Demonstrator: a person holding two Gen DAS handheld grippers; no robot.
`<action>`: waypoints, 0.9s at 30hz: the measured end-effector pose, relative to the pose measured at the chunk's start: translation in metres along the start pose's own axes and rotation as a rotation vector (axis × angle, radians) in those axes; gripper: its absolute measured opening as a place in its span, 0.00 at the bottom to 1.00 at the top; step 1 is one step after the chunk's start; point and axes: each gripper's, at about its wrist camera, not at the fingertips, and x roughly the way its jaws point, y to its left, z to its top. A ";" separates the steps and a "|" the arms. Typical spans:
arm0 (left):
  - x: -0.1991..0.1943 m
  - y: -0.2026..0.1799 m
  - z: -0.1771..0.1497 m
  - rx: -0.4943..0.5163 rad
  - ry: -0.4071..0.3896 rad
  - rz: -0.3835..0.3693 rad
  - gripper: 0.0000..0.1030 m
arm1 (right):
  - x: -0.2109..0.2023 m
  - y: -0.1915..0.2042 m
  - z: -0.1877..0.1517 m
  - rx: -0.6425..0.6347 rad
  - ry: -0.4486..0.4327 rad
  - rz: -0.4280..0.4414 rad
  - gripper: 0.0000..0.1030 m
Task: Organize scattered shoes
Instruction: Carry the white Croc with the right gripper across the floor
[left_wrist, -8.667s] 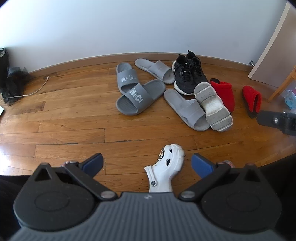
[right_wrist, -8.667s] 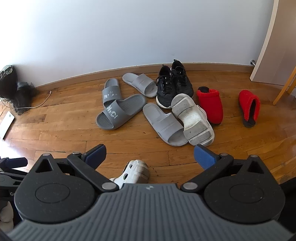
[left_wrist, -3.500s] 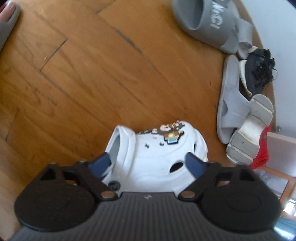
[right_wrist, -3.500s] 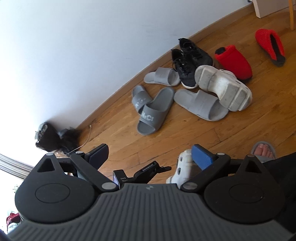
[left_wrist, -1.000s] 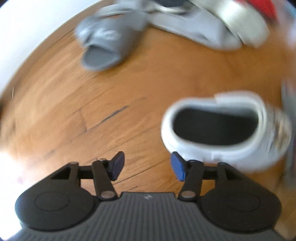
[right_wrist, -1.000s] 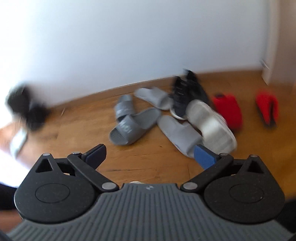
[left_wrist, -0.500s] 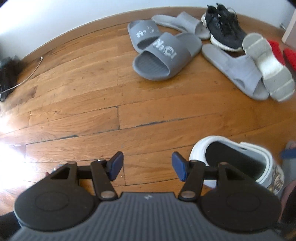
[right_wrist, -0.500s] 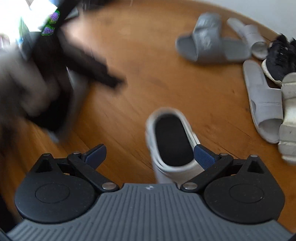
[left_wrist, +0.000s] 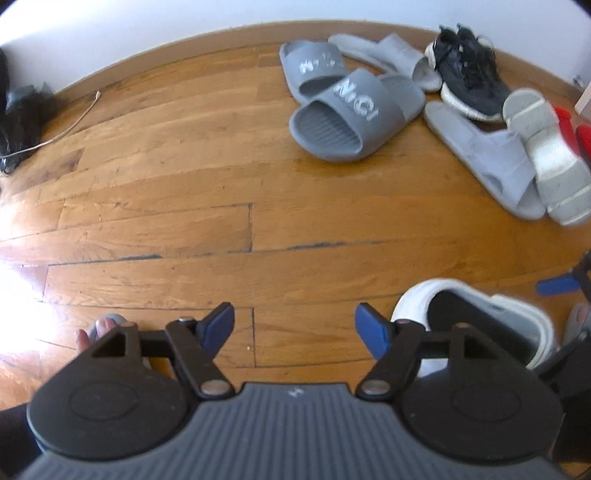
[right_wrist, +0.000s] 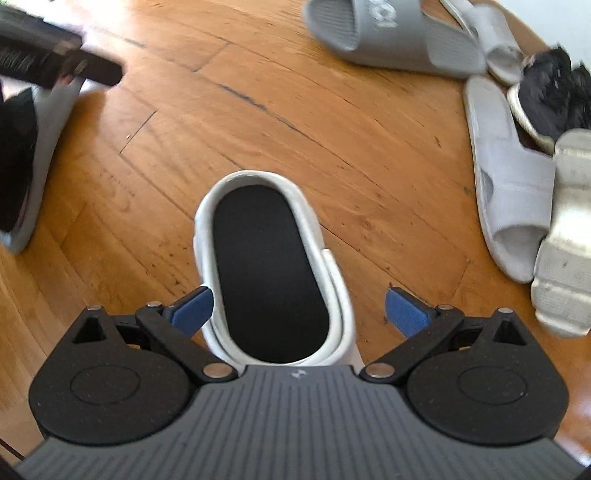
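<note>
- Your right gripper is over the white clog, its blue fingers spread wide on either side of the shoe's rear part; the left pad sits just beside the clog's side, the right pad stands apart from it
- The white clog rests upright on the wooden floor, its black insole facing up, well apart from the pile of other shoes
- Your left gripper hangs above bare floor boards with its fingers spread and nothing between them; the same clog lies just to its right
- Toward the wall, a dark grey slide with white lettering lies across its mate
- Next to these are a light grey slide touching an overturned white shoe, a second light grey slide, and black sneakers by the skirting board
- Red slippers show only at the far right edge of the left view
- A thin cable trails on the floor near the left wall corner
</note>
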 end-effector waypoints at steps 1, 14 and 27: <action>0.001 0.000 0.000 0.003 0.004 0.005 0.69 | 0.003 -0.002 -0.001 0.014 0.011 0.016 0.99; 0.010 0.009 -0.003 -0.082 0.048 -0.011 0.70 | 0.034 -0.007 -0.005 0.019 0.093 0.156 0.99; 0.020 0.033 -0.014 -0.154 0.095 0.034 0.70 | 0.047 -0.003 0.029 0.165 0.096 0.073 0.97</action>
